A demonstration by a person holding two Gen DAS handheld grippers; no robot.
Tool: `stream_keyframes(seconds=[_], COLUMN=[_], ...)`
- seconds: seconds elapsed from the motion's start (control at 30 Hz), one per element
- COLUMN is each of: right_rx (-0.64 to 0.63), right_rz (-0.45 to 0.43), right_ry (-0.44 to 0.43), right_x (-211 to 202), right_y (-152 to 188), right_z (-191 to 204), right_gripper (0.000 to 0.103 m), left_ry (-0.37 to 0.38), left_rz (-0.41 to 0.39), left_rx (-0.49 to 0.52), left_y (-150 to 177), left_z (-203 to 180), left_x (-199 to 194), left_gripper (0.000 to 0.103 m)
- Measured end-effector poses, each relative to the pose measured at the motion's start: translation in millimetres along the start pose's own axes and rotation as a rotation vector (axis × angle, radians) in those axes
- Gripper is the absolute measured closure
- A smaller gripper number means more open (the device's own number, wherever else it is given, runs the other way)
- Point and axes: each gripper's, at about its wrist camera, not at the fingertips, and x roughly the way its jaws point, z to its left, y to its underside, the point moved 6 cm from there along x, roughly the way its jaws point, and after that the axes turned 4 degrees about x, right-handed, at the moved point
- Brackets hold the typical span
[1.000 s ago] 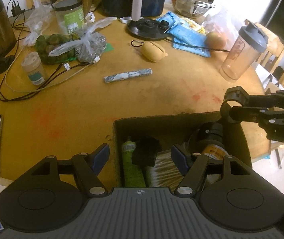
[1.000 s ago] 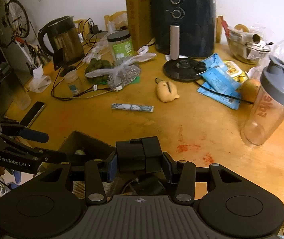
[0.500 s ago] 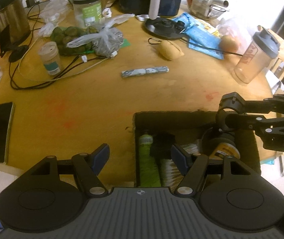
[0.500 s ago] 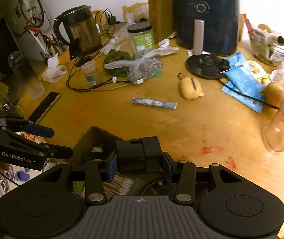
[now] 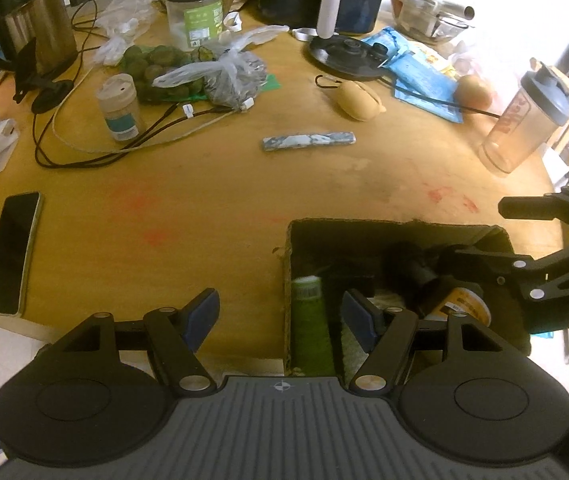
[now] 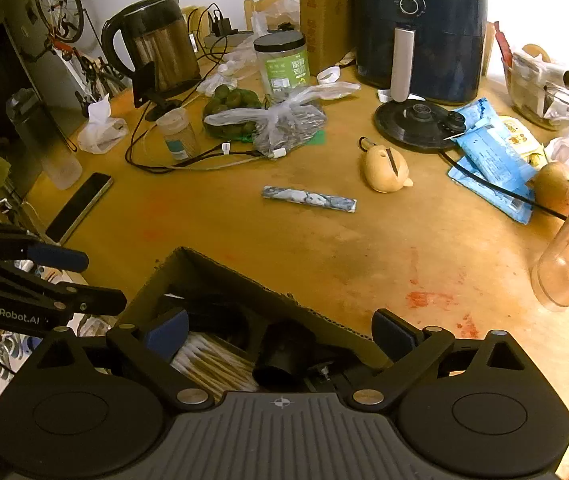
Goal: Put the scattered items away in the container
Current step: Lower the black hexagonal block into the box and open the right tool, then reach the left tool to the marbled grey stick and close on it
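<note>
A dark cardboard box (image 5: 364, 226) sits at the table's near edge. It holds a green tube (image 5: 310, 320), cotton swabs (image 6: 212, 364), an amber jar (image 5: 466, 308) and a black block (image 6: 288, 354). My left gripper (image 5: 280, 314) is open, straddling the box's left wall with nothing between its fingers. My right gripper (image 6: 280, 330) hangs open over the box (image 6: 244, 276), empty. On the table lie a patterned strip (image 5: 308, 141), a yellow pouch (image 5: 358, 100) and a phone (image 5: 12, 252).
At the back stand a kettle (image 6: 152, 44), an air fryer (image 6: 420, 28), a green-label jar (image 6: 284, 64) and bagged produce (image 6: 268, 120) with cables. Blue packets (image 6: 492, 160) and a shaker bottle (image 5: 524, 120) are at the right. The table edge runs beside the box.
My right gripper was shut on the black block; it has opened and the block now lies in the box. Both views pulled back and up slightly.
</note>
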Motion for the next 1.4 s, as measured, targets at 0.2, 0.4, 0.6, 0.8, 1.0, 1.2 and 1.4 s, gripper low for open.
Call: stream_keyframes(seconds=[0.2, 0.4, 0.6, 0.8, 1.0, 1.2, 1.4], right_rx=[0.01, 0.025, 0.045, 0.072, 0.089, 0.102, 0.119], right_rz=[0.001, -0.003, -0.006, -0.011, -0.001, 0.004, 0.008], right_ry=[0.037, 0.079, 0.116, 0.143, 0.157, 0.169, 0.185], right_x=[-1.5, -2.9, -4.1, -5.1, -3.7, -1.2, 1.7], right_y=[2.3, 4.5, 5.1, 3.9, 3.1, 0.8, -2.7], right_z=[-9.9, -19.8, -31.8, -41.8, -48.1, -50.9, -54.7], right_gripper=[0.0, 0.0, 0.0, 0.0, 0.0, 0.0, 0.0], left_ry=[0.01, 0.0, -0.009, -0.018, -0.038, -0.057, -0.008], left_rz=[0.0, -0.007, -0.022, -0.066, -0.122, -0.128, -0.103], left_rx=[0.021, 0.039, 0.058, 0.086, 0.128, 0.117, 0.165], left_y=[-4.3, -10.2, -19.1, -30.2, -45.3, -59.1, -67.3], left_z=[-4.5, -7.4, -9.5, -12.0, -11.8, -3.0, -0.6], left_x=[2.8, 5.3, 8.1, 9.8, 12.3, 19.7, 33.4], left_gripper=[0.035, 0.035, 0.035, 0.035, 0.031, 0.012, 0.0])
